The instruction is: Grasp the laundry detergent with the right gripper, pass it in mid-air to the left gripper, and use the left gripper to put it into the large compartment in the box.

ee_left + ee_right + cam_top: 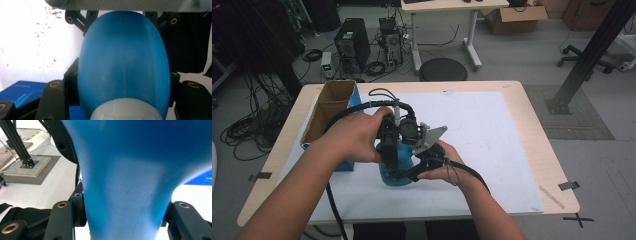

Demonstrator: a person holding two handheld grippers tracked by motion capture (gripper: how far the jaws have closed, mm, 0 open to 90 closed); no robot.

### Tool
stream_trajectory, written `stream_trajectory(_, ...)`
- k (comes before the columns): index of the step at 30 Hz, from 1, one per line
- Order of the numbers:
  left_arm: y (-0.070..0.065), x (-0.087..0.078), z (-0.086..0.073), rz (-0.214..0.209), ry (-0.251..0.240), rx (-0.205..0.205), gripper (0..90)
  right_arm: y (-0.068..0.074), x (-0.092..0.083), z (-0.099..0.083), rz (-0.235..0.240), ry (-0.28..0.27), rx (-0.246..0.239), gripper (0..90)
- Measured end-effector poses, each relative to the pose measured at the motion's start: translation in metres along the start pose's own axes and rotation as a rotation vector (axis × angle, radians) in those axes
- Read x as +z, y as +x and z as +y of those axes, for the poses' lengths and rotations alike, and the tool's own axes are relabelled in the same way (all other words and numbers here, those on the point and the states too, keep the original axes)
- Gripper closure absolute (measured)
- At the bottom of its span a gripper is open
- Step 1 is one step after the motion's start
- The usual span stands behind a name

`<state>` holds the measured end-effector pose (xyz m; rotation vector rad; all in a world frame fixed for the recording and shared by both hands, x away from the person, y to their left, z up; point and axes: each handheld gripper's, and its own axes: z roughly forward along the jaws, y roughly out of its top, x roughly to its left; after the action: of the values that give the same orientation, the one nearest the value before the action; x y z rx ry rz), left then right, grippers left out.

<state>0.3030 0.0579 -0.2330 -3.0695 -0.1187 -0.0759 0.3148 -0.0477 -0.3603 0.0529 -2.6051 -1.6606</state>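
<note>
Blue plastic bottle, upright on the white mat beside the cardboard box, was clamped by both grippers, left near its pale cap, right at the narrow waist; judged light, smooth, likely slippery.

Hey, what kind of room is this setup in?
Likely a robotics lab or workshop: desktop computer towers and tangled cables on the floor, a black metal frame strut, cardboard boxes by a desk.
</note>
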Motion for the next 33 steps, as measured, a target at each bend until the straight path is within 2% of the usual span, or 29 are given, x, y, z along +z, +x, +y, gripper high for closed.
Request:
stream_trajectory(7,-0.001,-0.002,0.0,-0.001,0.003,-0.009,38.9,0.0,0.0,0.001,0.016,-0.011,-0.009,44.8)
stream_trajectory(11,-0.001,-0.003,0.0,0.01,-0.001,0.002,38.9,-0.002,-0.001,0.001,0.014,-0.022,-0.013,43.2)
stream_trajectory(15,-0.001,-0.006,0.001,0.019,0.001,-0.002,38.9,-0.005,-0.002,-0.002,0.006,-0.046,0.013,25.8)
stream_trajectory(23,0.001,-0.008,0.002,0.013,0.006,-0.014,38.9,-0.007,-0.007,-0.008,-0.002,-0.061,0.054,15.5)
stream_trajectory(27,0.002,-0.009,0.002,0.01,0.007,-0.022,38.8,-0.011,-0.011,-0.012,0.025,-0.067,0.091,6.1)
stream_trajectory(33,0.003,-0.014,0.003,0.007,0.009,-0.036,38.8,-0.014,-0.019,-0.014,0.043,-0.072,0.121,0.5)
